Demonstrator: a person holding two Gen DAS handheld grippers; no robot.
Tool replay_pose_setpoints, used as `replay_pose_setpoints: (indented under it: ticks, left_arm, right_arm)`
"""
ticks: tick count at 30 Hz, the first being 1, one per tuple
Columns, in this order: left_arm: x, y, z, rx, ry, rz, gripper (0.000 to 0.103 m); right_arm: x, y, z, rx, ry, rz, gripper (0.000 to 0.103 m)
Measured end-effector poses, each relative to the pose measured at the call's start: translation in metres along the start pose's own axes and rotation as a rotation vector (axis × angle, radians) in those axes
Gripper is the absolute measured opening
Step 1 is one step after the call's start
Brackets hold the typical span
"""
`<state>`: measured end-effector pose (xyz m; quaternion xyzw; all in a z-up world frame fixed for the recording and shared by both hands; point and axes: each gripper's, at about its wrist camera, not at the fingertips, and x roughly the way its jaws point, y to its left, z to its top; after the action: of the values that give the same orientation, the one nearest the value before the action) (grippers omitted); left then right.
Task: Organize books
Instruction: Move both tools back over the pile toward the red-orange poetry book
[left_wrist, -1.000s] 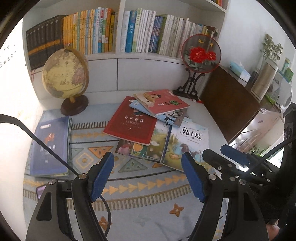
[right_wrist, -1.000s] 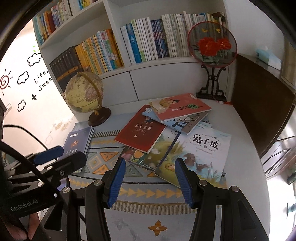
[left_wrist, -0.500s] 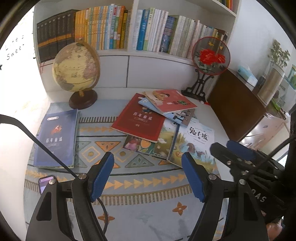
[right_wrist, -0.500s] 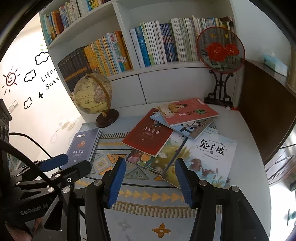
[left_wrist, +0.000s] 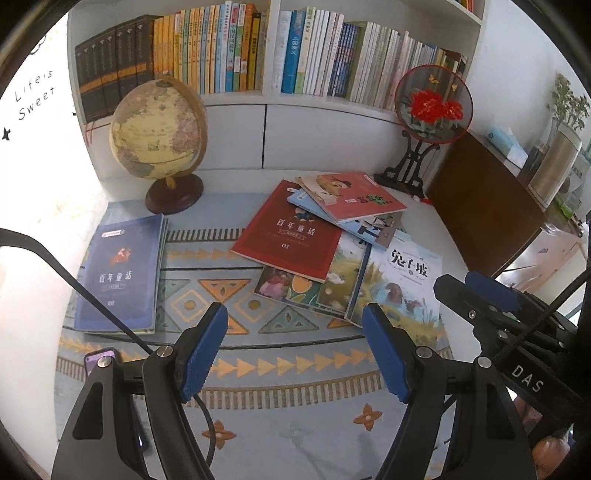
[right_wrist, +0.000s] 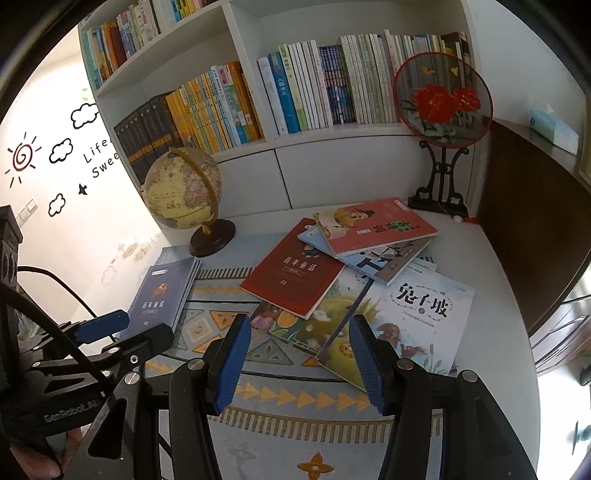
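Note:
A loose pile of books lies on the patterned mat: a red book (left_wrist: 291, 230) (right_wrist: 295, 271), a pink-red picture book (left_wrist: 354, 195) (right_wrist: 376, 225) on top, a light blue one (right_wrist: 384, 260) under it, a rabbit-cover book (left_wrist: 402, 284) (right_wrist: 421, 317) at the right. A dark blue book (left_wrist: 118, 273) (right_wrist: 162, 295) lies apart at the left. My left gripper (left_wrist: 295, 347) hangs open above the mat, short of the pile, with nothing between its fingers. My right gripper (right_wrist: 299, 354) is open and empty too, just before the pile's near edge.
A globe (left_wrist: 159, 129) stands at the back left, a round flower fan on a stand (left_wrist: 432, 99) at the back right. Shelves of upright books (left_wrist: 295, 48) run along the wall. A dark wooden cabinet (left_wrist: 487, 199) borders the right. A phone (left_wrist: 99, 360) lies near left.
Both views have tilted up a little, so the shelves show more and the pile sits lower in frame. Neither gripper's opening has changed and no book has moved.

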<state>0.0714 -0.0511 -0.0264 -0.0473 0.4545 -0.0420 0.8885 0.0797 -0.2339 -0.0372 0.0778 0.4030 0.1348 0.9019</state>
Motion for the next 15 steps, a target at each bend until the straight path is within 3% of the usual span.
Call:
replay_pose_setpoints:
  ticks: [10, 15]
  left_arm:
    - [0.018, -0.008, 0.015, 0.040, -0.006, 0.040, 0.074]
    - [0.042, 0.000, 0.036, 0.053, 0.003, 0.012, 0.074]
  right_arm:
    - [0.012, -0.027, 0.013, 0.028, -0.022, -0.007, 0.053]
    - [0.034, -0.039, 0.024, 0.062, -0.011, -0.017, 0.053]
